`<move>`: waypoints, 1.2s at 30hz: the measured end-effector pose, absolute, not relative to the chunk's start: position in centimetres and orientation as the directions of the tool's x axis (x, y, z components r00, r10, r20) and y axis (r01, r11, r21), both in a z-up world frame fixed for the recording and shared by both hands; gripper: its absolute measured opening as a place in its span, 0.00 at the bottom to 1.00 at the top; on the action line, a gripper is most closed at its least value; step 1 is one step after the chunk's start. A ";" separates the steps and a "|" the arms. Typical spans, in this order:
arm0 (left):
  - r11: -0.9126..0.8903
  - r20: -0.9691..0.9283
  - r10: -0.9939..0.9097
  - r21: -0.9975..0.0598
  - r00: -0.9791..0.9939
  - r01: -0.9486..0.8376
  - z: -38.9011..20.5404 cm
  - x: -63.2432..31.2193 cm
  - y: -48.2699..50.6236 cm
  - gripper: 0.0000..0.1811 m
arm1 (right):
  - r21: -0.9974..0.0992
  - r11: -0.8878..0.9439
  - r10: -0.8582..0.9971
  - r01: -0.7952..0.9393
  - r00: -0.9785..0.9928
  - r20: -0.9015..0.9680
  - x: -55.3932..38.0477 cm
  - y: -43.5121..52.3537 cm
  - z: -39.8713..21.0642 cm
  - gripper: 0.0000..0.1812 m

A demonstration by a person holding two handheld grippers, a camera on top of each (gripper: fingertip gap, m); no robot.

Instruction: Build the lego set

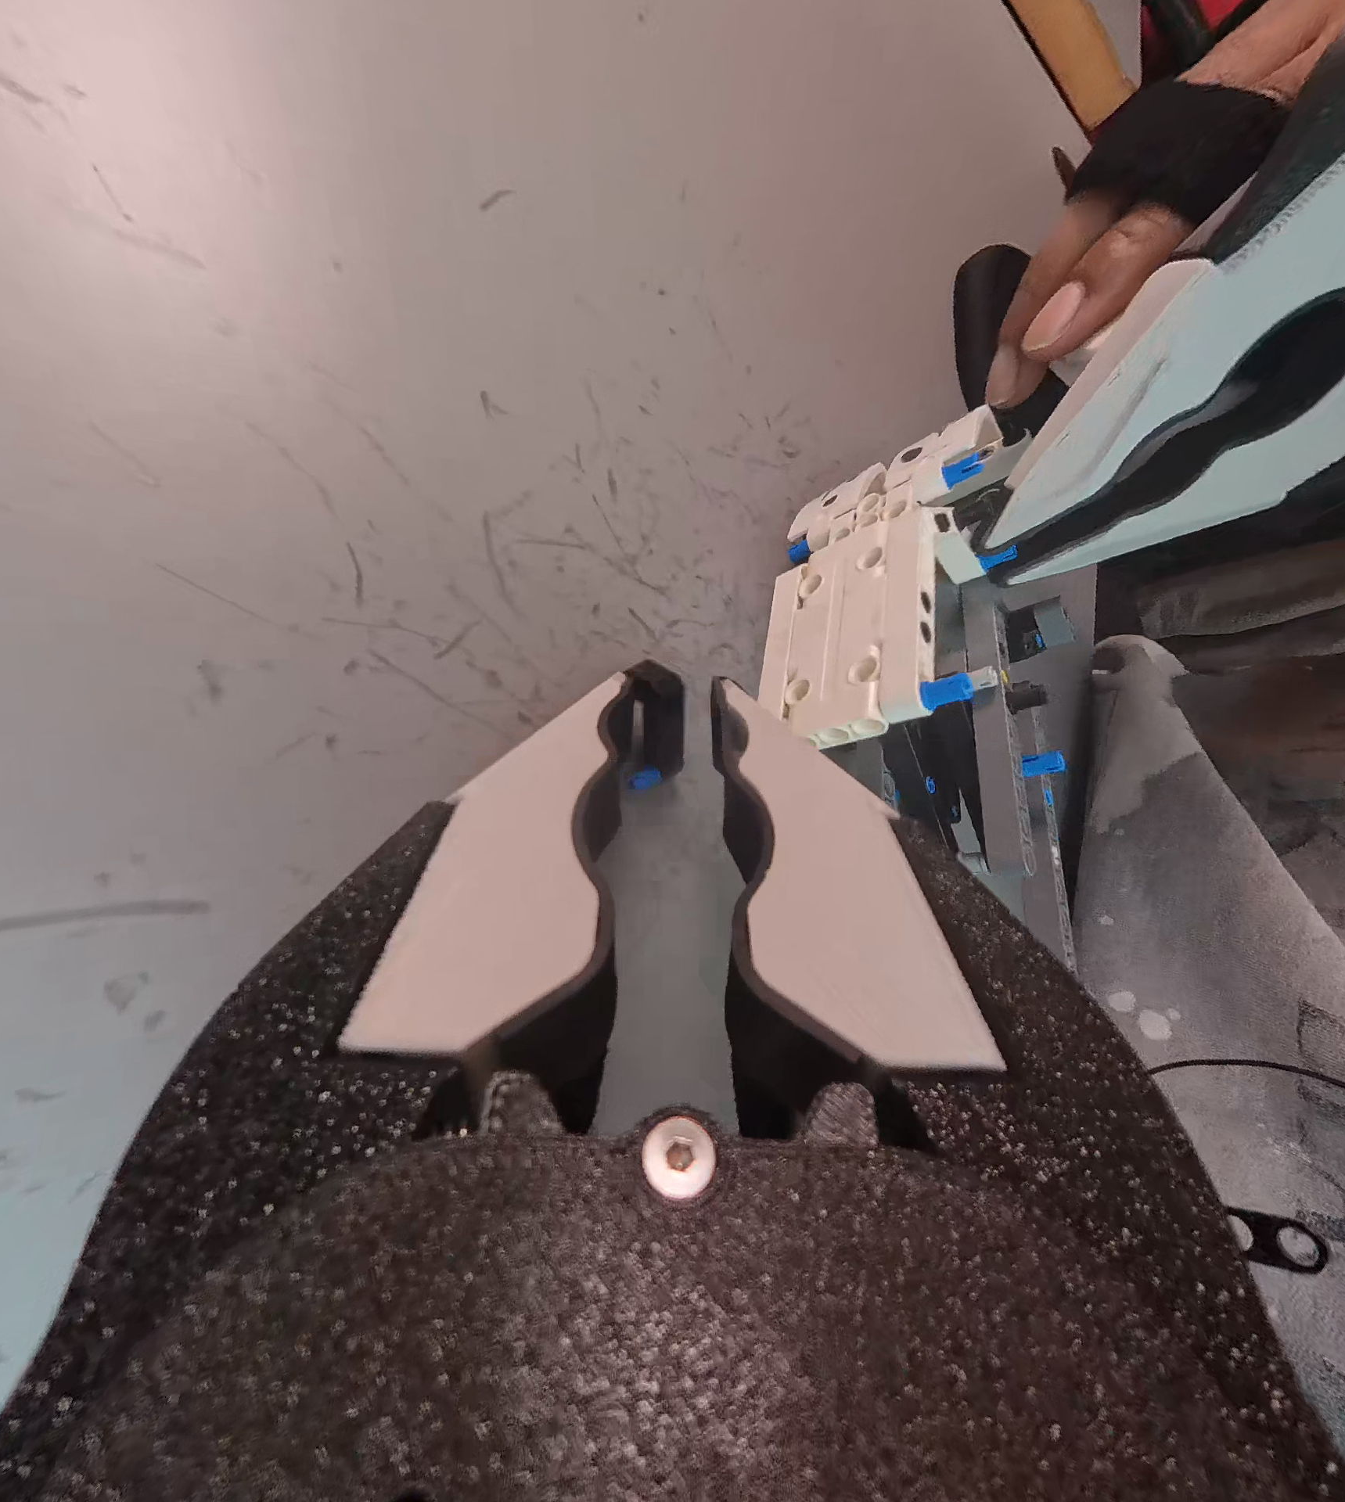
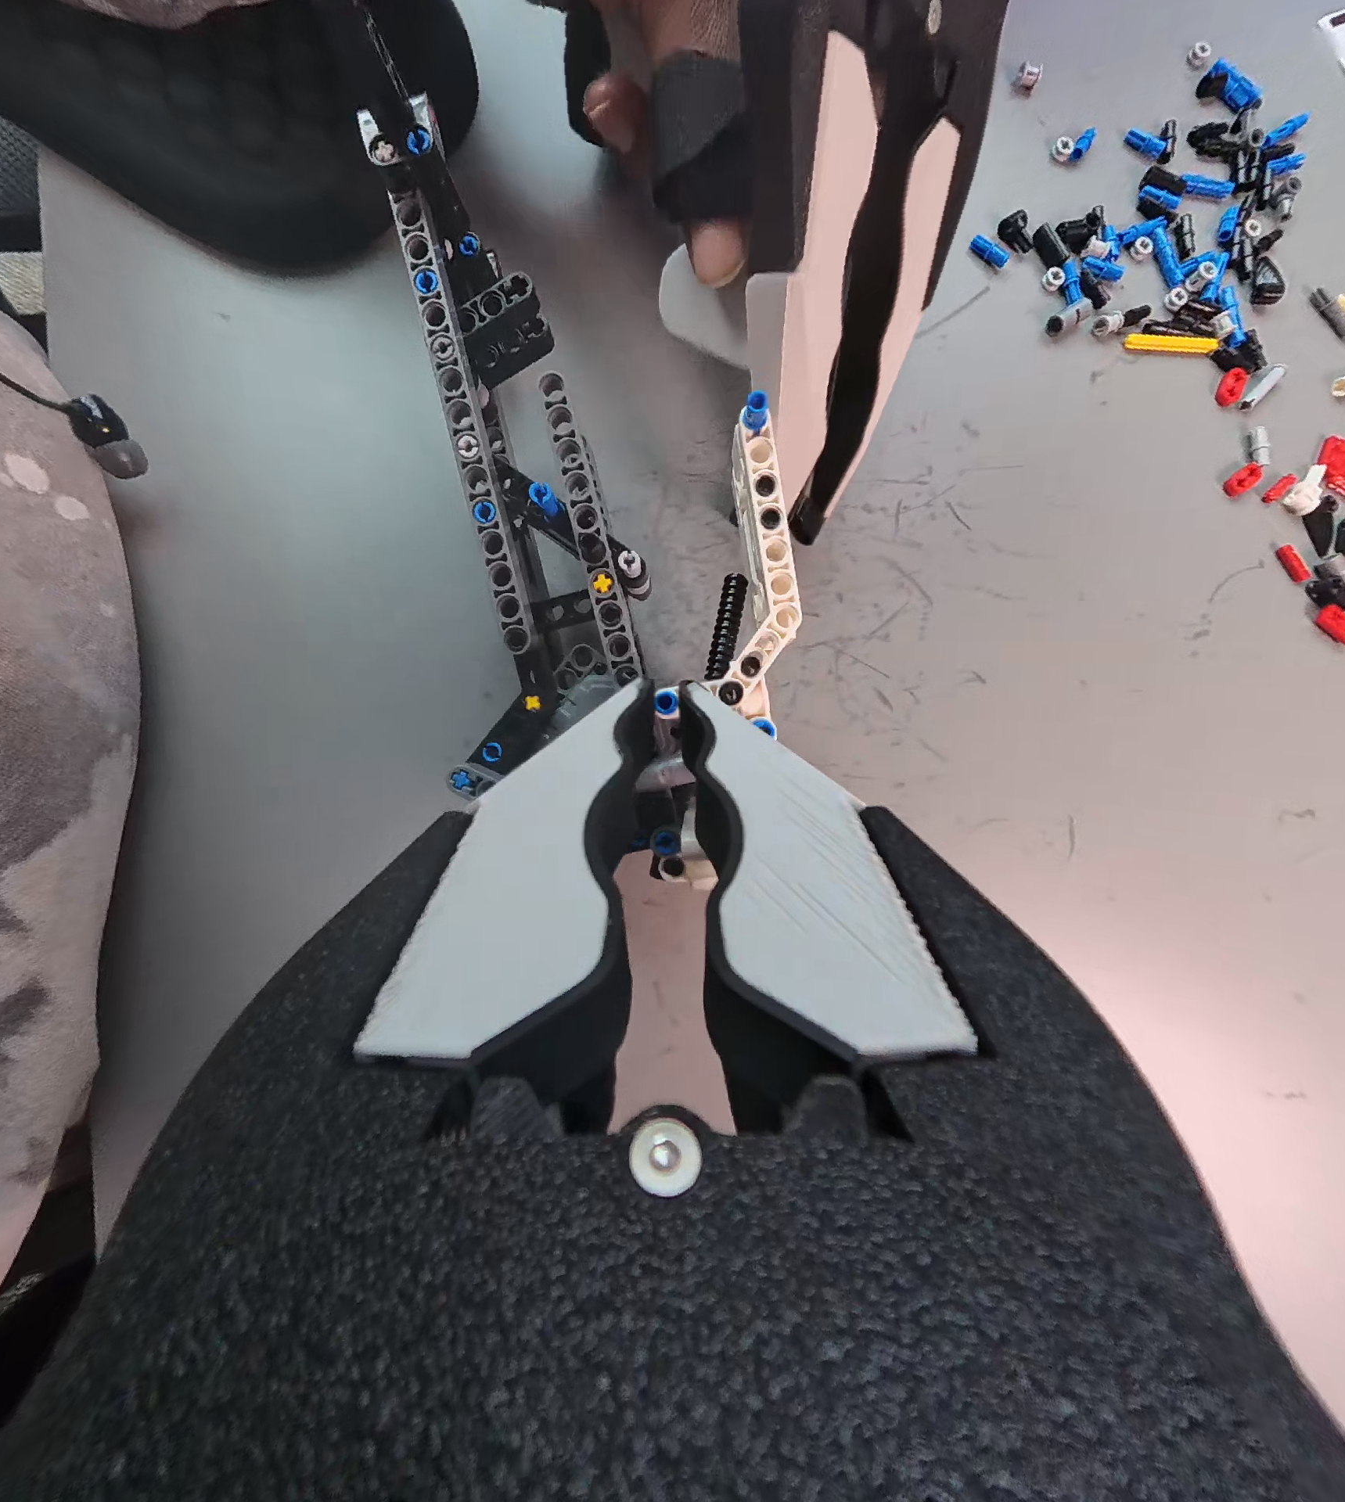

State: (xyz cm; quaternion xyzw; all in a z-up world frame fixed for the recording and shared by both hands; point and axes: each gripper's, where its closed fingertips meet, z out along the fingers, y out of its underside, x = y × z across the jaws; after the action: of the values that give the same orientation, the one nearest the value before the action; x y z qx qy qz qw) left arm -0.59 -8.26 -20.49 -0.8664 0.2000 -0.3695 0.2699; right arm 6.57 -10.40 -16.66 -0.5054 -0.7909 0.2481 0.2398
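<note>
**Gripping the build at the counter's near edge**

Holding the lego build [image 2: 490, 455] by its lower end, our right gripper [image 2: 665, 699] is clenched on a small grey-and-blue joint where the dark perforated beams meet a bent white beam [image 2: 766, 553]. Our left gripper [image 1: 673, 691] is slightly parted, with a small black piece carrying a blue pin [image 1: 644, 756] against its left finger; we cannot tell if it is truly held. In the right wrist view the left gripper stands tip-down just beside the white beam, crowding that side. Loose pieces [image 2: 1189, 244], blue, black, red and white, lie scattered well apart on the scuffed grey counter [image 2: 978, 813]. A ribbed black spring [image 2: 726, 622] sits beside the white beam.
</note>
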 end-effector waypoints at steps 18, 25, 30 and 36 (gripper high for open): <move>-0.458 0.344 -0.847 -0.860 0.406 -0.227 -14.3 4.8 -10.6 0.24 | -0.686 0.473 0.836 0.553 -0.528 0.151 7.2 -10.1 -16.6 0.02; -0.479 0.257 -0.824 -0.792 0.506 -0.378 -17.4 6.4 -8.8 0.19 | -0.641 0.485 0.837 0.595 -0.529 0.143 7.3 -9.9 -16.6 0.02; -0.448 0.177 -0.829 -0.777 0.531 -0.441 -17.9 6.9 -8.2 0.14 | -0.616 0.482 0.848 0.623 -0.508 0.149 7.6 -9.8 -16.7 0.02; -0.384 0.053 -0.835 -0.769 0.548 -0.511 -18.3 6.9 -7.8 0.08 | -0.574 0.500 0.852 0.648 -0.488 0.190 8.3 -9.3 -16.6 0.03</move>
State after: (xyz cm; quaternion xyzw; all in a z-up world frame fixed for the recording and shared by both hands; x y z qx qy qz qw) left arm 6.90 -7.76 -18.28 -0.8013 0.4199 -0.2234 0.3629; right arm 8.27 -9.31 -16.64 -0.4494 -0.8344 0.2190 0.2320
